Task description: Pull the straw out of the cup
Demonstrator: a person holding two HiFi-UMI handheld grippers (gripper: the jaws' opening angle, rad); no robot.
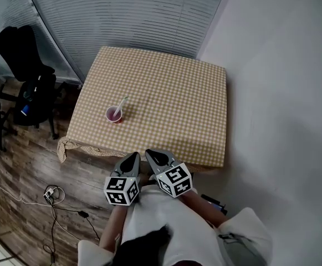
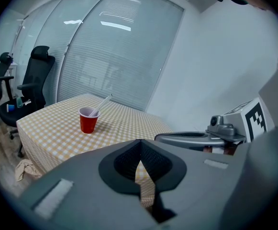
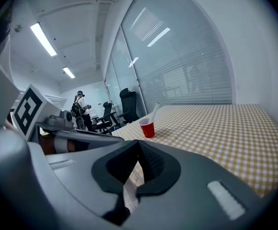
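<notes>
Left gripper (image 1: 133,158) and right gripper (image 1: 152,155) (both closed, empty) hover off table (image 1: 177,104); straw (image 1: 121,105) leans in cup (image 1: 114,115), top far-right

Grey left claw (image 1: 134,157) and right claw (image 1: 151,154), black-padded inside; black-and-white marker cubes (image 1: 122,190); white top (image 1: 174,215)

Office — swivel chair (image 1: 23,57), glass partition (image 1: 130,15)

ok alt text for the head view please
A red cup with a white straw in it stands near the left front of a yellow-checked table. The left gripper and right gripper are held side by side before its near edge, shut and empty.
</notes>
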